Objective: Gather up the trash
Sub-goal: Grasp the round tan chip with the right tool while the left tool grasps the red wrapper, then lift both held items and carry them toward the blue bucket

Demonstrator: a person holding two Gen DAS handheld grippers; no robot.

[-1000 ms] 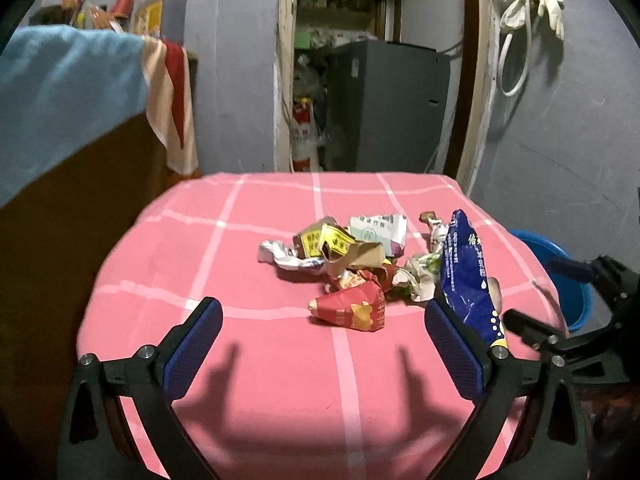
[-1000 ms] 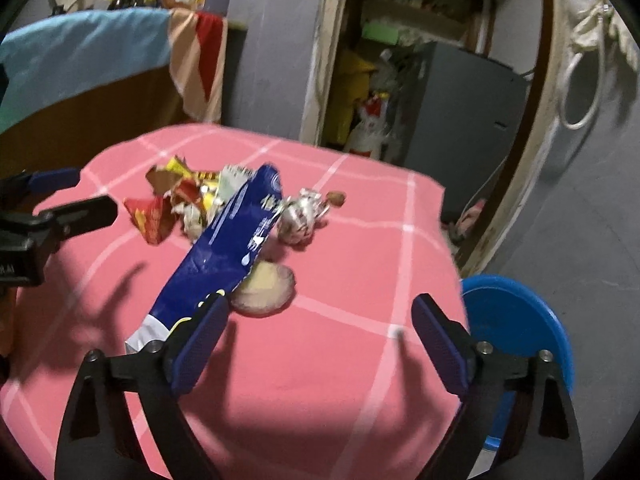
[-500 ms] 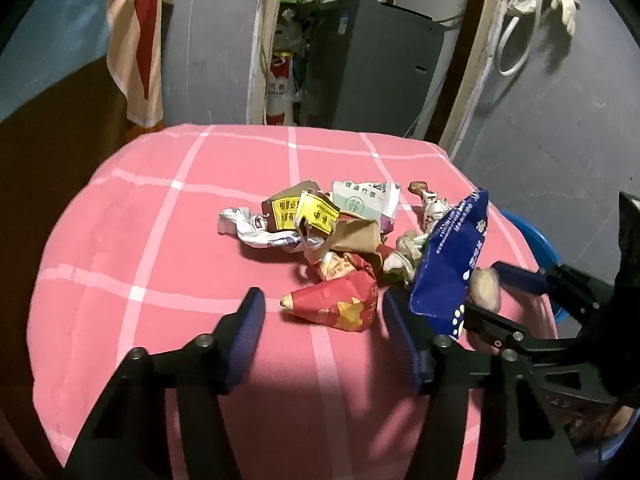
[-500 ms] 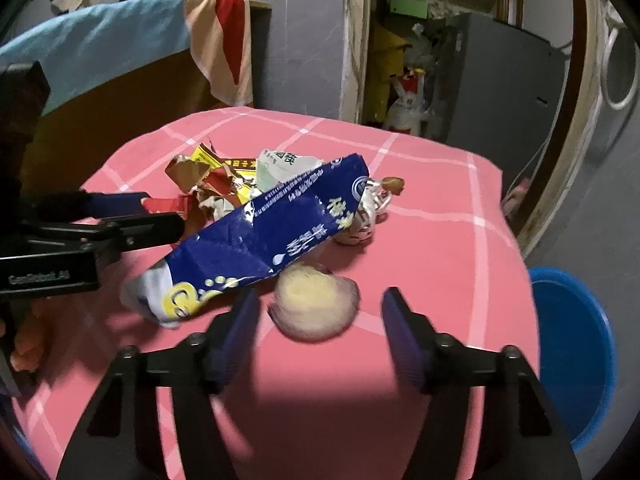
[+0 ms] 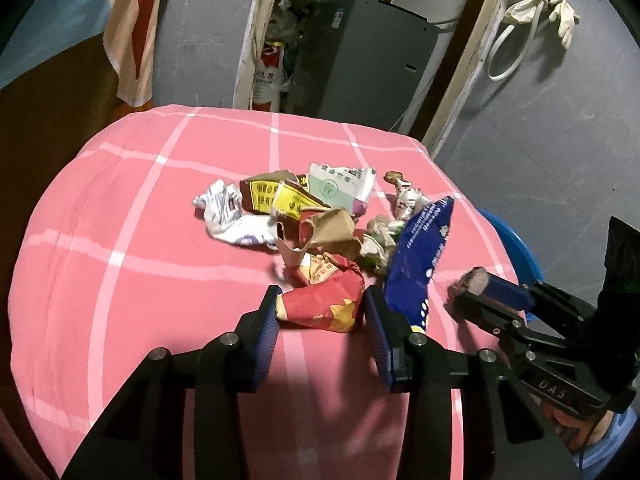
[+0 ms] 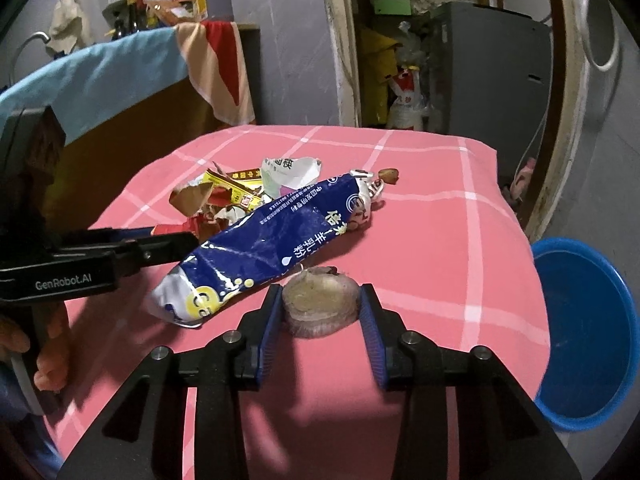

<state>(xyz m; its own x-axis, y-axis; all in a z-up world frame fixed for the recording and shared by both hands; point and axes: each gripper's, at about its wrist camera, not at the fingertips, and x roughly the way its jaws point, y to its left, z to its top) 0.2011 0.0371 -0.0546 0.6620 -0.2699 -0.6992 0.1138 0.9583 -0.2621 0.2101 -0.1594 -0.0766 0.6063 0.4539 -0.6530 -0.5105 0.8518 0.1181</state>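
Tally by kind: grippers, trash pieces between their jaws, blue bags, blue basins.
Grippers: 2, left gripper and right gripper, jaws have just been closing
Trash pieces between jaws: 2, red wrapper, round scrap
Blue bags: 1
Blue basins: 1
Total: 6

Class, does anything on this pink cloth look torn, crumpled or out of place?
Yes: crumpled, torn wrappers are heaped mid-cloth, and a blue bag lies creased across them. A peel-like scrap sits apart.

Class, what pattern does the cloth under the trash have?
Pink cloth with a pale check of crossing lines; clearest in the left wrist view.
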